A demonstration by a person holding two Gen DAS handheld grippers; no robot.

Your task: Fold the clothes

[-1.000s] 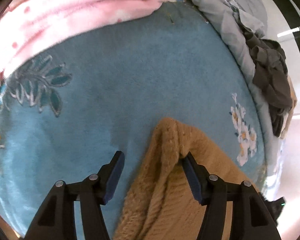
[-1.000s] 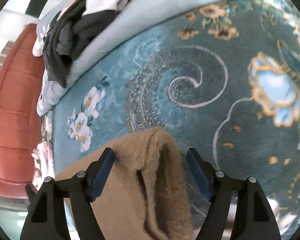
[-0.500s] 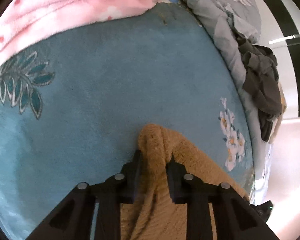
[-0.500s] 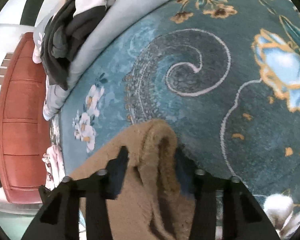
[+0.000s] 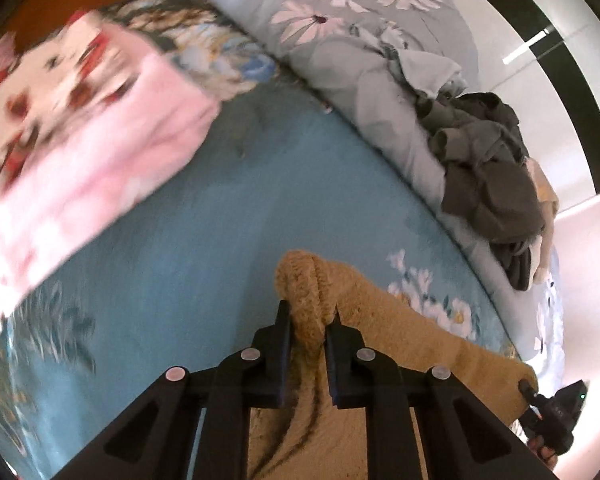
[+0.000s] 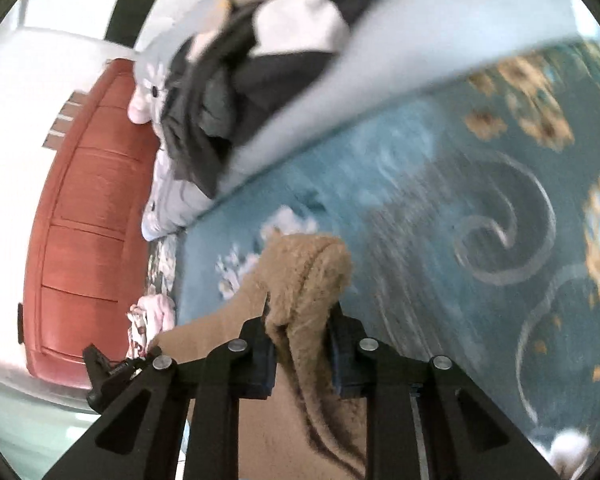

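Observation:
A fuzzy tan sweater [image 5: 380, 320] lies on a blue patterned blanket [image 5: 204, 240]. My left gripper [image 5: 309, 320] is shut on a bunched corner of the sweater, lifted a little off the blanket. In the right wrist view my right gripper [image 6: 302, 312] is shut on another bunched corner of the same tan sweater [image 6: 300, 272], held above the blanket [image 6: 440, 208]. The cloth stretches between both grippers. The other gripper shows at the edge of each view, at the far right in the left wrist view [image 5: 556, 412] and at the lower left in the right wrist view [image 6: 108, 368].
A pink patterned garment [image 5: 84, 132] lies at the far left of the blanket. A grey flowered duvet [image 5: 364, 40] with a pile of dark clothes [image 5: 484, 168] runs along the far side. A red-brown headboard [image 6: 84, 216] stands at the left of the right wrist view.
Both grippers closed from open onto the sweater's corners, then rose and tilted up with the cloth; the views now blur with motion and show more of the duvet and headboard.

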